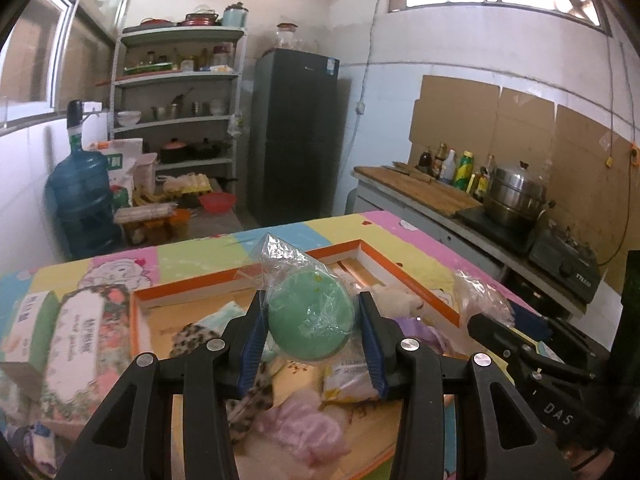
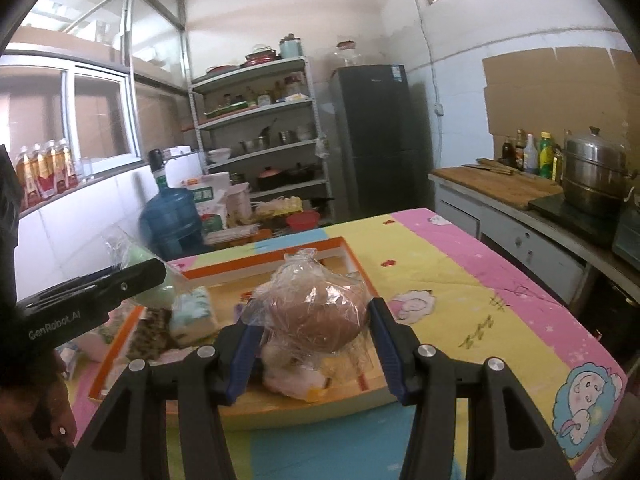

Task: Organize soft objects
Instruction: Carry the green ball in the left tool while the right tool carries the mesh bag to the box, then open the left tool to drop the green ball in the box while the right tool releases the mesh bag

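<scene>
My left gripper (image 1: pixel 312 312) is shut on a green round soft ball wrapped in clear plastic (image 1: pixel 310 316), held above the orange-rimmed tray (image 1: pixel 408 276). My right gripper (image 2: pixel 310 320) is shut on a brown round ball in clear plastic (image 2: pixel 324 316), also above the tray (image 2: pixel 356 264). In the tray lie a leopard-print cloth (image 1: pixel 192 336), a pink fluffy piece (image 1: pixel 308 428), a white plush (image 1: pixel 396 300) and a pale blue pack (image 2: pixel 192 312). The right gripper's body (image 1: pixel 532 356) shows at the left view's right side; the left gripper's body (image 2: pixel 92 296) crosses the right view's left.
The tray sits on a table with a colourful cartoon cloth (image 2: pixel 480 280). Tissue packs (image 1: pixel 76 340) lie left of the tray. Behind are a blue water jug (image 1: pixel 80 196), shelves (image 1: pixel 180 112), a dark fridge (image 1: pixel 296 136), and a counter with a steel pot (image 1: pixel 516 196) at right.
</scene>
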Demonstrator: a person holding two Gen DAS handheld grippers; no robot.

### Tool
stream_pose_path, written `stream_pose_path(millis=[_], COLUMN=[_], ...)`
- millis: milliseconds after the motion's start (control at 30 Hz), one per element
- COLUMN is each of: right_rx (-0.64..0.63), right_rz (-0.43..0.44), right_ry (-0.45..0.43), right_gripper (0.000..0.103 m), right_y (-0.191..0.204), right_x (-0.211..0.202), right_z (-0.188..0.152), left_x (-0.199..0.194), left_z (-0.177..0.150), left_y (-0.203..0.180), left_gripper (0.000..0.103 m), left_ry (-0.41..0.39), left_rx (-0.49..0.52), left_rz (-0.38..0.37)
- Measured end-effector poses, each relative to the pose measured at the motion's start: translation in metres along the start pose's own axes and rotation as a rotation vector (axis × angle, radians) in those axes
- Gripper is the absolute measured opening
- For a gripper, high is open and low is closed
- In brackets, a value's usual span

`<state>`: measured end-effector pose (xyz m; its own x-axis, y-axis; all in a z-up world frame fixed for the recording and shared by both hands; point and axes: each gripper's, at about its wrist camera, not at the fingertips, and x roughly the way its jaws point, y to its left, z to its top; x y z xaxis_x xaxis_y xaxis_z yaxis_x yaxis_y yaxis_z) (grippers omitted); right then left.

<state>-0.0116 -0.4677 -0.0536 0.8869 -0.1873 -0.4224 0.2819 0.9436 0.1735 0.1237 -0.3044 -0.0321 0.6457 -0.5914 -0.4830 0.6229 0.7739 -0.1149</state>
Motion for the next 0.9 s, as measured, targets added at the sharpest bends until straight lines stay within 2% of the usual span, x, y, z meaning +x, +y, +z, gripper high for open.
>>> stream_pose_path(millis=[500, 700, 900], right_rx=[0.017, 0.008, -0.007], right_rz=[0.016, 0.041, 0.05], right_ry=[0.056, 0.081, 0.11], right_gripper=[0.054, 0.054, 0.054], right_y=[-0.021, -0.02, -0.017], right_x=[0.029, 0.035, 0.041], right_z=[-0.009, -0.008, -0.008], left_x=[0.059, 0.07, 0.072], left_z=[-0.006, -0.01, -0.012], left_y=[-0.003, -0.001, 0.001], left_gripper=[0.045, 0.045, 0.046], left_ry=[0.106, 0.153, 0.168], left_rx=[-0.005, -0.016, -0.025], left_rz=[0.006, -0.002, -0.009])
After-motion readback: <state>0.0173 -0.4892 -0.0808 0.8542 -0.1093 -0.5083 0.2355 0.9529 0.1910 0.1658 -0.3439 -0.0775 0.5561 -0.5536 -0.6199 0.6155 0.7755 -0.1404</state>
